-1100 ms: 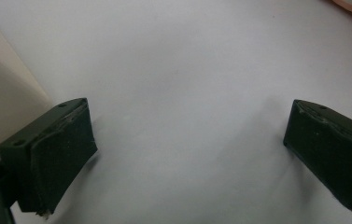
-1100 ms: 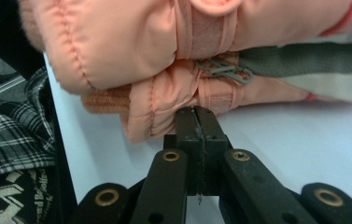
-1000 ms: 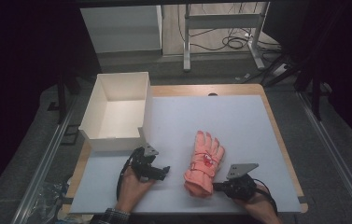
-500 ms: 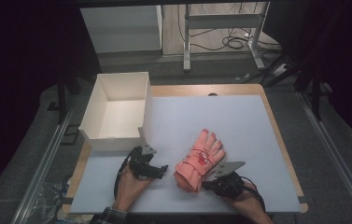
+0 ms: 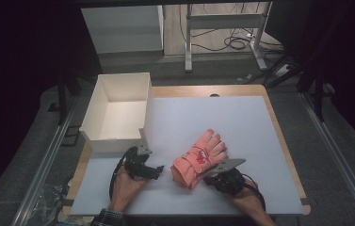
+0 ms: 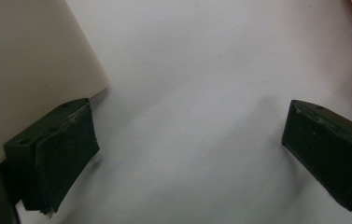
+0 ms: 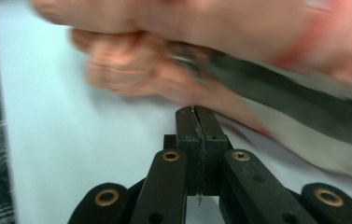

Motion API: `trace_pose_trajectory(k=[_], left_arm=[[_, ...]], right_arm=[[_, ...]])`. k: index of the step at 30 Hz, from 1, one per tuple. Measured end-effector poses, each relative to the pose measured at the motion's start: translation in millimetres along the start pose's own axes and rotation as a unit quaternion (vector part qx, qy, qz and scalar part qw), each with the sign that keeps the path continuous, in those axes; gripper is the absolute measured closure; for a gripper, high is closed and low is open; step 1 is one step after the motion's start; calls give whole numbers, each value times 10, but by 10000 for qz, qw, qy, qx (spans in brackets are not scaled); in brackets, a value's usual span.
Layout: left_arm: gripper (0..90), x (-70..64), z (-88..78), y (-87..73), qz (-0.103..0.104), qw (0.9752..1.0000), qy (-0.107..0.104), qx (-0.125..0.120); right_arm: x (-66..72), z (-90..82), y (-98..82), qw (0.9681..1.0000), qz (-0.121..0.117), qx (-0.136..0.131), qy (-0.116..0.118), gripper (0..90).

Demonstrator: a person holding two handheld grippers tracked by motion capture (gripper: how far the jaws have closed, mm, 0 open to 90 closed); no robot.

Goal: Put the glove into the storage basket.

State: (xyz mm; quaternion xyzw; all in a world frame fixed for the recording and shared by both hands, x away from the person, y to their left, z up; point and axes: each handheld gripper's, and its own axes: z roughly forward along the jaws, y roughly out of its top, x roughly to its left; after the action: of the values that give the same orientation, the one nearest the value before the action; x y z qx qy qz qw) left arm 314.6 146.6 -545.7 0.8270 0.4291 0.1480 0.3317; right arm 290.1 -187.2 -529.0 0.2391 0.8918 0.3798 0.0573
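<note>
The pink glove (image 5: 198,159) lies folded near-centre on the table (image 5: 241,122). The right gripper (image 5: 215,173) touches its near edge, jaws pressed shut — whether pinching fabric, I cannot tell. The left gripper (image 5: 158,170) waits wide open, empty, beside the white box (image 5: 118,110) — probably the glove's destination.

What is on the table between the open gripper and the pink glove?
Nothing. In the high view, only bare white table lies between the left gripper and the pink glove. The left gripper view shows the same between its fingers.
</note>
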Motion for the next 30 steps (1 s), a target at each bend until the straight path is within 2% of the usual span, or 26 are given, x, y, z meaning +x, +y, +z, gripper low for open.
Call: trace_pose_trajectory(k=[2, 5, 18, 23, 30], left_arm=[[31, -8, 4, 4, 28, 10000, 6, 3], [33, -4, 0, 7, 28, 10000, -1, 1], [36, 42, -28, -6, 16, 10000, 35, 13], [37, 68, -55, -16, -28, 10000, 47, 11], [36, 77, -78, -13, 33, 10000, 20, 29]], right_arm=[[-67, -28, -18, 9999, 113, -17, -113, 891], [-134, -20, -23, 9997, 233, -80, -68, 891], [-128, 165, 139, 9999, 151, -83, 5, 892], [-162, 198, 177, 9998, 174, -86, -83, 892], [-236, 210, 200, 9996, 218, -95, -180, 893]])
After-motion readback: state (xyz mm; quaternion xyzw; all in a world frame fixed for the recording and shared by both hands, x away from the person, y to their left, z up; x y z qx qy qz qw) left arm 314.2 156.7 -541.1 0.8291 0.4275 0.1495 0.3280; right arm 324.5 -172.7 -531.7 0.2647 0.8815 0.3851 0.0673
